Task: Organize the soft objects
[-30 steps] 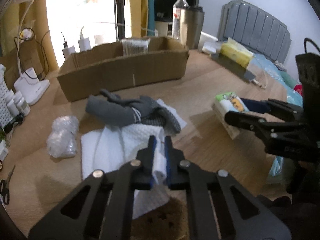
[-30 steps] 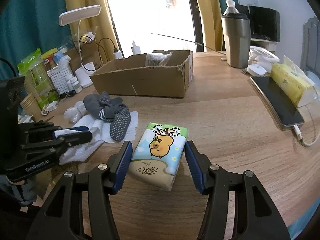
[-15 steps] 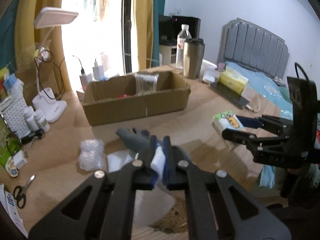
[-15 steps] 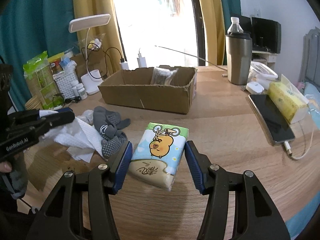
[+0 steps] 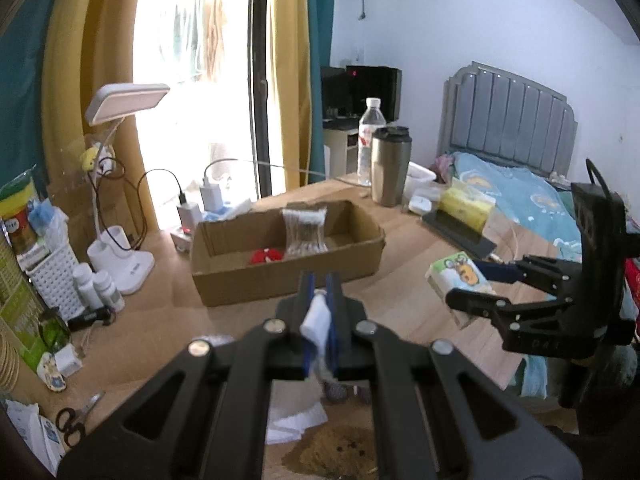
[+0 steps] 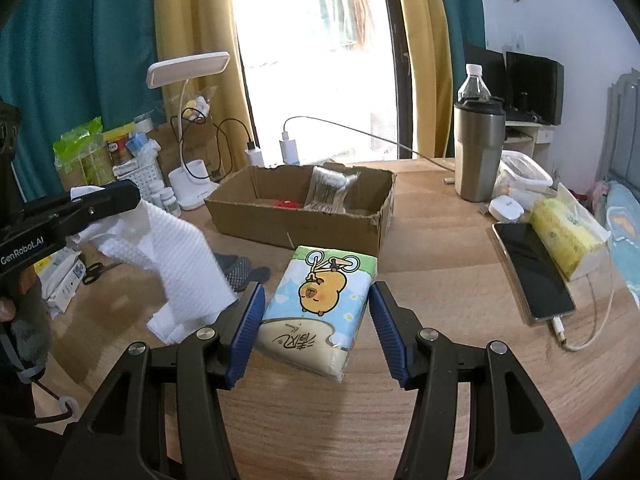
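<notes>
Left wrist view: left gripper (image 5: 319, 280) jaws pressed together on a pinch of white cloth (image 5: 316, 320), which hangs down from the blue pads, its lower end over the wooden table (image 5: 168, 320). Beyond the fingertips sits an open cardboard box (image 5: 288, 276) holding a clear plastic packet (image 5: 305, 232) upright against the far wall and a red item (image 5: 266, 256) on the floor beside it. At right the right gripper (image 5: 472, 284) holds a cartoon-printed tissue pack (image 5: 456, 276) above the table. Desk lamp (image 5: 124, 184) and white bottles (image 5: 96, 288) left of the box; steel tumbler (image 5: 390, 166) and water bottle (image 5: 370, 136) behind it. Scissors (image 5: 74, 420) at the near left edge. A brown fuzzy thing under the gripper, unclear what.

Right wrist view: right gripper (image 6: 316, 308) jaws partly apart, blue pads clamped on both sides of the tissue pack (image 6: 320, 308), pack lifted clear of the table (image 6: 440, 280). Left gripper (image 6: 100, 200) enters from the left edge with the white cloth (image 6: 180, 264) draping down from it, bottom edge touching or near the tabletop, cannot tell which. Grey socks (image 6: 240, 272) lie just behind the cloth. Cardboard box (image 6: 296, 224) straight ahead, near the pack. Phone (image 6: 532, 272) on a cable and a yellow tissue box (image 6: 568, 236) at right.
</notes>
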A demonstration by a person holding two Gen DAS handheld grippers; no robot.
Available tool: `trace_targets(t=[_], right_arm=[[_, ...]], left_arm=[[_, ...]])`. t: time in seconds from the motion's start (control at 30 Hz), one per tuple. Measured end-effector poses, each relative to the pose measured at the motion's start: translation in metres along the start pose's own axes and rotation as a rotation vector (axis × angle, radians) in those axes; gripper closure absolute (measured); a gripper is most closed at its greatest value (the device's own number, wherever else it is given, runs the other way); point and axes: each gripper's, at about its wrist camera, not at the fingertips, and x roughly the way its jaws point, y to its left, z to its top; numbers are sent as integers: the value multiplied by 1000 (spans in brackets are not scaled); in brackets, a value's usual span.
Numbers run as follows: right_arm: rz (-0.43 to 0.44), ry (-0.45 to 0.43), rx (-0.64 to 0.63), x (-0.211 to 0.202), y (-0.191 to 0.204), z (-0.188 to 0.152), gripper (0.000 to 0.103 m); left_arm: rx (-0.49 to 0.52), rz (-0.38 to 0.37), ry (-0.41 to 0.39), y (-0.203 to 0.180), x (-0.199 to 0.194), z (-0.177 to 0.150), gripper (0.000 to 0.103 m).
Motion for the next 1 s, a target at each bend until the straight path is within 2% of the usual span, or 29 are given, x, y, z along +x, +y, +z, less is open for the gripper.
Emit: trace_targets(t=[1.0], right_arm=[[-14,-45,-41,17,2,70,46]], left_arm=[[-5,34,-86,51,8,65,97]])
